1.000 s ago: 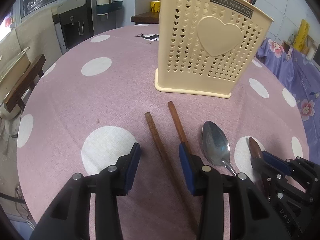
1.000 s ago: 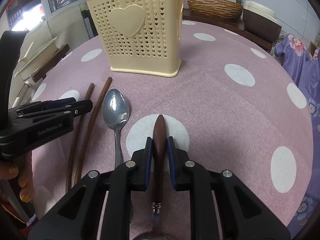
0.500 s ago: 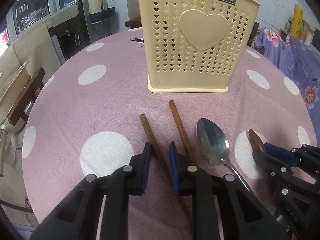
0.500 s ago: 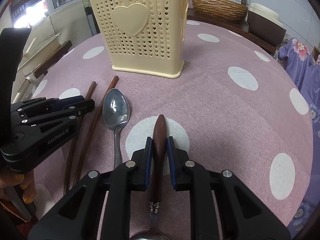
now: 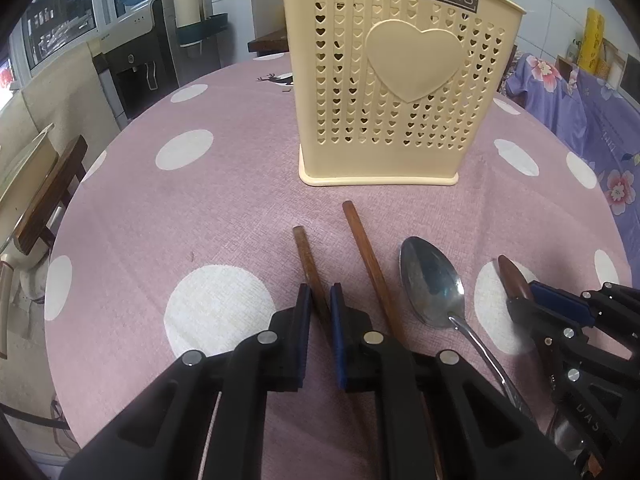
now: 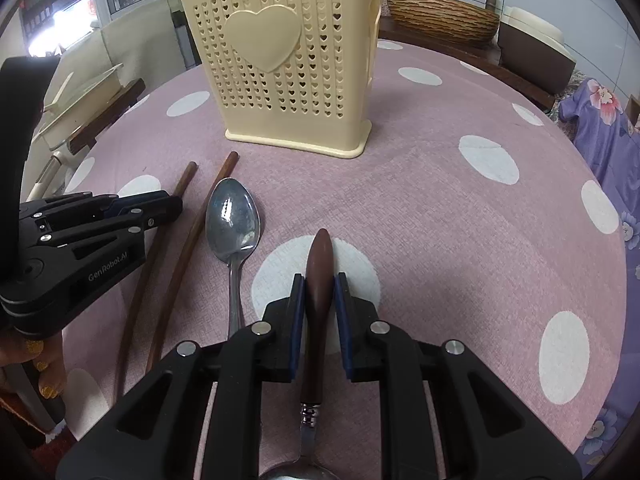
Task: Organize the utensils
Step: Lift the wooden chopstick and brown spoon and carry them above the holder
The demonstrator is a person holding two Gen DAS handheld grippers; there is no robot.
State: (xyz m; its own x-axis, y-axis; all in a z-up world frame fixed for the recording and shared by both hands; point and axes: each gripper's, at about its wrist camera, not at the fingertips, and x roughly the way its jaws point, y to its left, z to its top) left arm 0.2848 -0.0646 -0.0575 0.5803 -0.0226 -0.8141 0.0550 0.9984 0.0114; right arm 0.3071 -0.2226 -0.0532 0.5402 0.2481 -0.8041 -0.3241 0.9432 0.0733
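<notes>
- Left claw (image 5: 320,308) is pinching the left brown wooden chopstick (image 5: 307,264), lying on the bench ahead of it.
- Right claw (image 6: 319,300) is clamping the brown wooden-handled utensil (image 6: 319,264); the perforated cream plastic holder (image 6: 288,64) is standing beyond.

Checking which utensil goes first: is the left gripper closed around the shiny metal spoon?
No, the left gripper clamps a brown wooden chopstick; the metal spoon lies untouched beside it.

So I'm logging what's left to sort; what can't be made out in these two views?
- Cream heart-perforated plastic holder: contents unclear in both views; walls hide all but a brown tip.
- Left brown wooden chopstick: near end hidden by the left gripper, left view.
- Wooden-handled utensil: its head is cut off by the bottom edge under the right gripper, right view.
</notes>
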